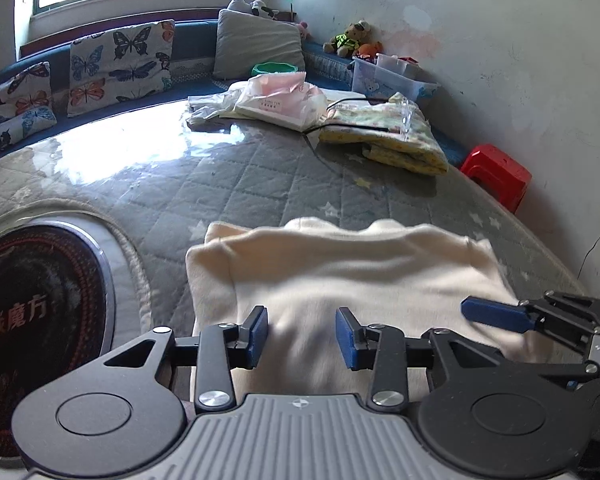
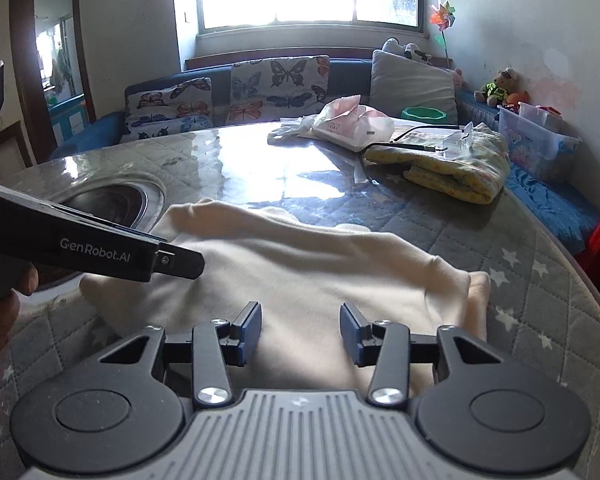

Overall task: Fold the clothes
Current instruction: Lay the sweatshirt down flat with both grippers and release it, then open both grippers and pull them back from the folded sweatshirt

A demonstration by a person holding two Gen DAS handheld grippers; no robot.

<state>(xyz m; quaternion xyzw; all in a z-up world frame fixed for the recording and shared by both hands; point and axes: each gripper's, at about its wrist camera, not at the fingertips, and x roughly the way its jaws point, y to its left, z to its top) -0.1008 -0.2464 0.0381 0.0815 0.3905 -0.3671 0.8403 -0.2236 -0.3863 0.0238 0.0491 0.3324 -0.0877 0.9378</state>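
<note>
Cream knit garment (image 1: 340, 272) lay folded flat by the near edge of the grey quilted bench (image 1: 260, 176). Left hand-held gripper (image 1: 301, 334) & right hand-held gripper (image 2: 300, 330) hovered over it, both part-open, holding nothing. Best next: grip both near corners evenly, keep fold square.

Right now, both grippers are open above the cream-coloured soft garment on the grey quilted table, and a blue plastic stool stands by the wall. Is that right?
Almost. The plastic stool by the wall is red, not blue; the left wrist view shows it best. The rest holds: the left gripper and right gripper are open above the cream-coloured soft garment on the grey quilted table.
</note>
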